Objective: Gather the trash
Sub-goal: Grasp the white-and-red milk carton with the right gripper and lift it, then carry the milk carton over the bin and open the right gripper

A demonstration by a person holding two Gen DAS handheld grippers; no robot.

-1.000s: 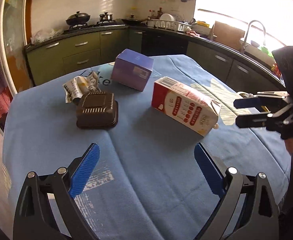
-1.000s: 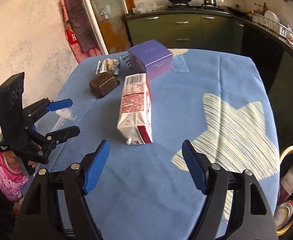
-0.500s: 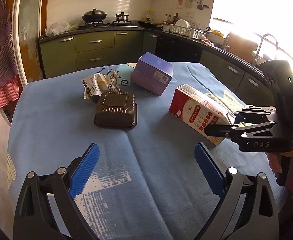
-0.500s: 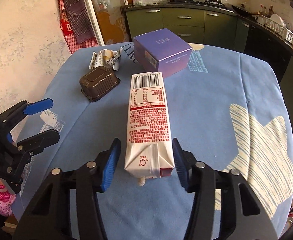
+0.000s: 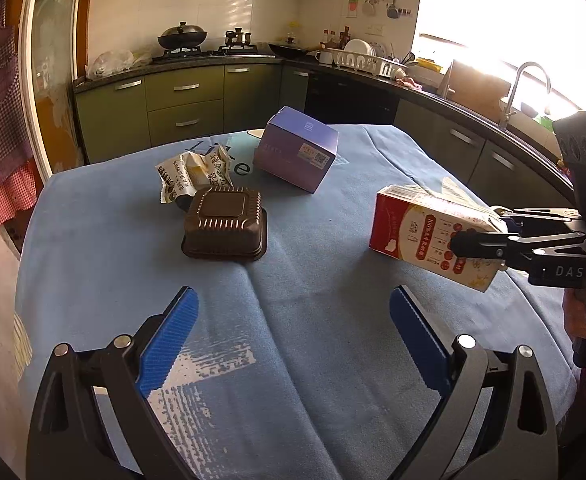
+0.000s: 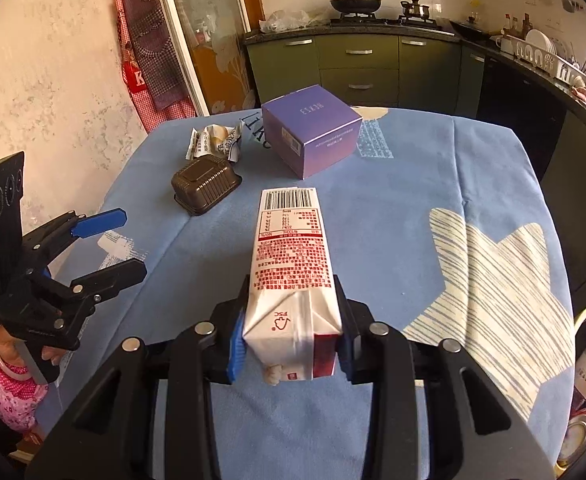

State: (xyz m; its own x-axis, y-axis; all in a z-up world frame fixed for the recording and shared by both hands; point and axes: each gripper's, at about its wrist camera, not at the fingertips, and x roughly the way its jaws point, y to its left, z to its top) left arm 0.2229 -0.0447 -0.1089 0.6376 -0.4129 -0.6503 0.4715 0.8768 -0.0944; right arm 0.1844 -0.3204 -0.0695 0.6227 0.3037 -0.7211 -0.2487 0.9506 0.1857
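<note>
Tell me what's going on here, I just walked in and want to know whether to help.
A person is clearing trash off a blue-clothed table with two handheld grippers. The right gripper is shut on the gable end of a milk carton lying on its side. The left gripper hovers open over the near side of the table, holding nothing. A brown plastic container, a crumpled wrapper and a purple box sit on the cloth.

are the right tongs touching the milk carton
Touching: in the right wrist view both pads of the right tongs press against the sides of the milk carton.
</note>
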